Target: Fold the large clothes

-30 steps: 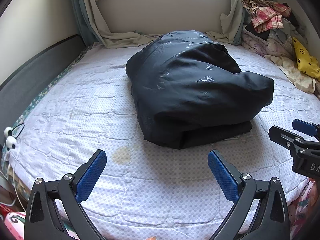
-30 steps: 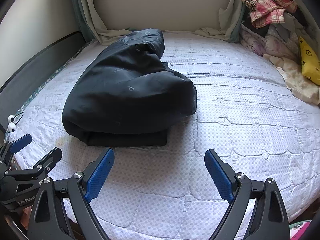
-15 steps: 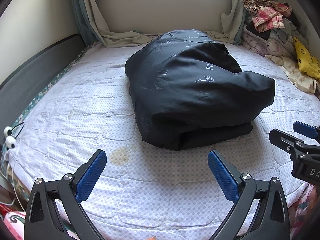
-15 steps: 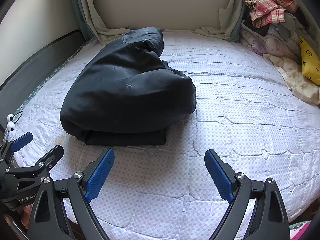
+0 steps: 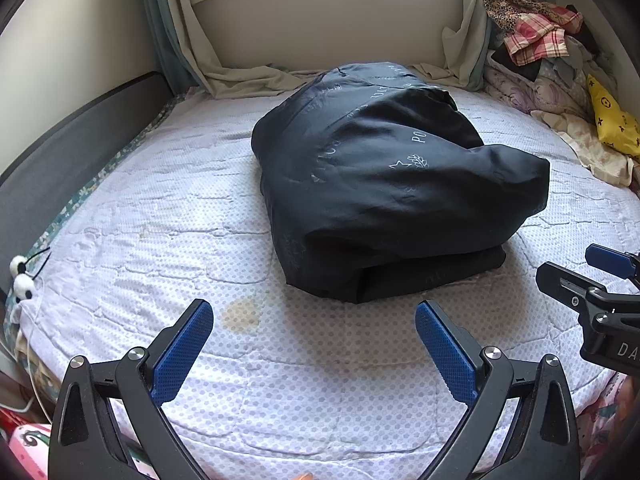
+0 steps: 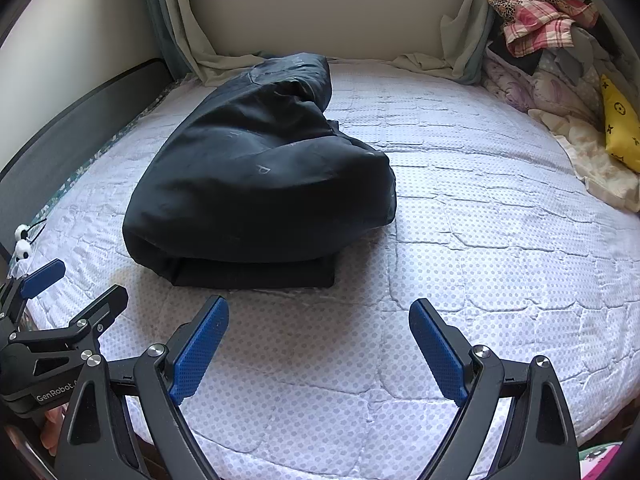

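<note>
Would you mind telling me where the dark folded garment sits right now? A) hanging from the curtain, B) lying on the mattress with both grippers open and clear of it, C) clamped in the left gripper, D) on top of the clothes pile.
B: the dark folded garment rests on the mattress, while the left gripper and right gripper stand open, short of it.

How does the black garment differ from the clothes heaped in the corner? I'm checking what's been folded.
The black garment lies in a compact folded bundle mid-mattress; the clothes pile is a loose jumble against the far right corner. The garment is one dark colour with faint pale print; the pile mixes plaid, leopard and floral fabrics. Neither is touched: left gripper and right gripper are open, empty.
</note>
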